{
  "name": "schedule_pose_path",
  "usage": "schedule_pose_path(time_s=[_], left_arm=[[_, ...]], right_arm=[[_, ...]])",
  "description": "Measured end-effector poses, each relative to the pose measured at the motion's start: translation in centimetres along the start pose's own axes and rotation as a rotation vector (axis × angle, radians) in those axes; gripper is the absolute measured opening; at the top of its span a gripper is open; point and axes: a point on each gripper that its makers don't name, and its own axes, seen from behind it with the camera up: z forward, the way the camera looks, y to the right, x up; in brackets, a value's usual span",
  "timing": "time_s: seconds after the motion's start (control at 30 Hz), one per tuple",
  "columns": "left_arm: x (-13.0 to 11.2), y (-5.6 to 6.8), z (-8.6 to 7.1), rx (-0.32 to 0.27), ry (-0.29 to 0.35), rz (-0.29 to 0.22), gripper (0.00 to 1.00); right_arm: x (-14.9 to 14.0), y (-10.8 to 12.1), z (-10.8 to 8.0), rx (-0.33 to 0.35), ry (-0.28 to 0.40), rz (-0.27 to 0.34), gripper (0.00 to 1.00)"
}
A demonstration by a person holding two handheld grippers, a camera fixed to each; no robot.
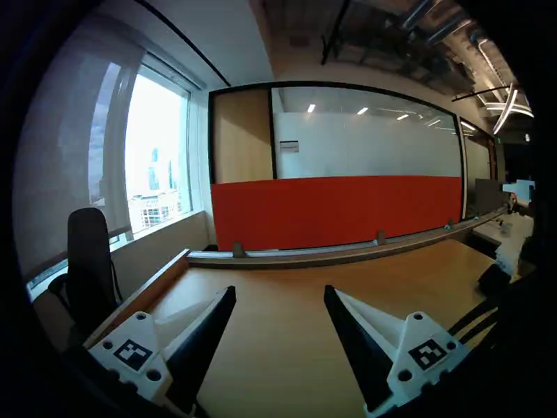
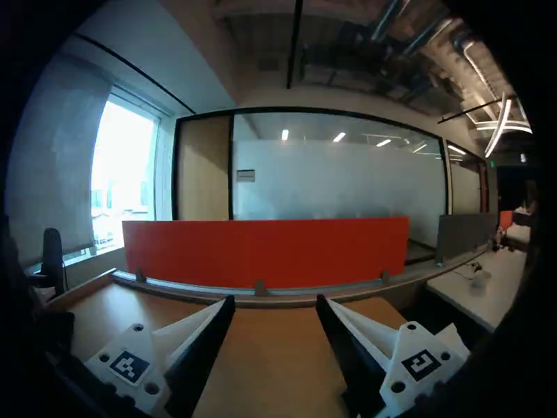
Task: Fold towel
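In the left gripper view my left gripper (image 1: pixel 280 296) is open above a bare wooden desk (image 1: pixel 292 327), its two white and black fingers spread wide with nothing between them. In the right gripper view my right gripper (image 2: pixel 275 303) is open too, held over the same kind of wooden desk top (image 2: pixel 275 362) with an empty gap between its fingers. Both point toward an orange divider panel (image 1: pixel 334 209) at the desk's far edge.
A black office chair (image 1: pixel 87 268) stands at the left by a bright window (image 1: pixel 157 167). A dark object (image 1: pixel 493 277) lies at the desk's right edge. A frosted glass wall (image 2: pixel 334 181) rises behind the orange divider (image 2: pixel 264 251). A neighbouring white desk (image 2: pixel 480 285) lies to the right.
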Motion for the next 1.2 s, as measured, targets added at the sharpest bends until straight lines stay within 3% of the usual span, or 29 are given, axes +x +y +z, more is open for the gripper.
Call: schedule_pose_path(time_s=[0.3,0.77,1.2], left_arm=[[0.8,-0.3,0.4,0.022,0.03,-0.008,0.94],[2.0,0.7,1.8,0.027,0.084,-0.009,0.94],[-0.3,1.0,2.2,0.034,0.113,0.014,0.94]], right_arm=[[0.1,-0.4,0.4,0.003,-0.012,0.009,0.9],[1.8,0.1,0.4,-0.022,-0.013,-0.012,0.9],[3.5,-0.5,0.0,-0.041,0.005,-0.015,0.9]])
